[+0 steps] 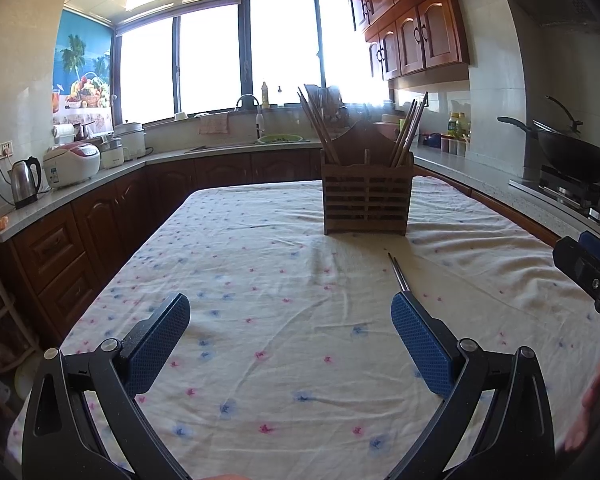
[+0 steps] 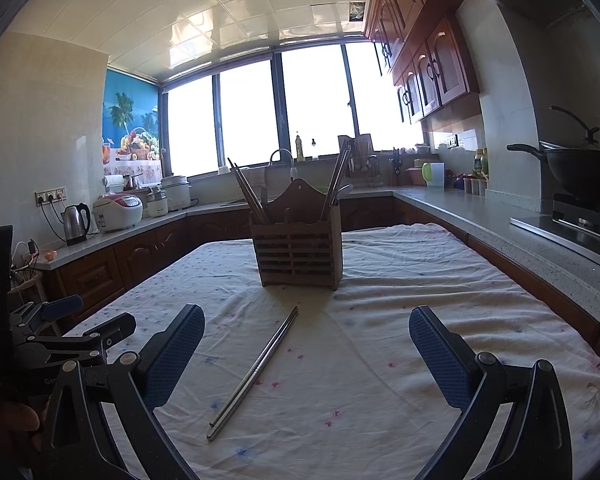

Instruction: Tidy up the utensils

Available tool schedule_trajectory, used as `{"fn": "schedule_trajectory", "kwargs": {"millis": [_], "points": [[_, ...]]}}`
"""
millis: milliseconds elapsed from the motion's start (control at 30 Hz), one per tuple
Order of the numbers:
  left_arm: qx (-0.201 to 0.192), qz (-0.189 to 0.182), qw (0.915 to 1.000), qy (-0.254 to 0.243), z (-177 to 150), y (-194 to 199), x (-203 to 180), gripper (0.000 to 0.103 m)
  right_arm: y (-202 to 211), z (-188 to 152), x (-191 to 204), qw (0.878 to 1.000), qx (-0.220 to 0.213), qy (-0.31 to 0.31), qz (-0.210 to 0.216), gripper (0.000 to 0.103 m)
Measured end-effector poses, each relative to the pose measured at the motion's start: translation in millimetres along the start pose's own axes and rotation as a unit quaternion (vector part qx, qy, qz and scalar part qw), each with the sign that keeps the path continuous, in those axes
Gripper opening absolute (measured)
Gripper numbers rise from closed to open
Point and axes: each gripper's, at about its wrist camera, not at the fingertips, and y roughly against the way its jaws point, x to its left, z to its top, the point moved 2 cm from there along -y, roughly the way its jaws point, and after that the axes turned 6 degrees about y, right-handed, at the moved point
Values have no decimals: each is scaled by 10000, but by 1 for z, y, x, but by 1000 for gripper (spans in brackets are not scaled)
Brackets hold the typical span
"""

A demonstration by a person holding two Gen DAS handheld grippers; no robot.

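Just ahead of the wide-open, empty right gripper (image 2: 306,356) lie two silver metal chopsticks (image 2: 256,372), so I'd pinch both mid-shaft together before heading for the slatted wooden holder (image 2: 298,248).

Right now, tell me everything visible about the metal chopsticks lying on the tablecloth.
The metal chopsticks are a silvery pair, slim and straight, lying flat and side by side on the flowered tablecloth. They run diagonally, narrow tips toward the wooden utensil holder, short of it. Neither open gripper touches them; in the left wrist view only their tips show past a finger.
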Motion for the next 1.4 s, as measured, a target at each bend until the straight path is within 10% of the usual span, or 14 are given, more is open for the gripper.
{"fn": "schedule_trajectory", "kwargs": {"millis": [1400], "points": [[68,-99,9999,-4,1,-4,-3,103,-2,0,5,10000,37,-52,23,103]]}}
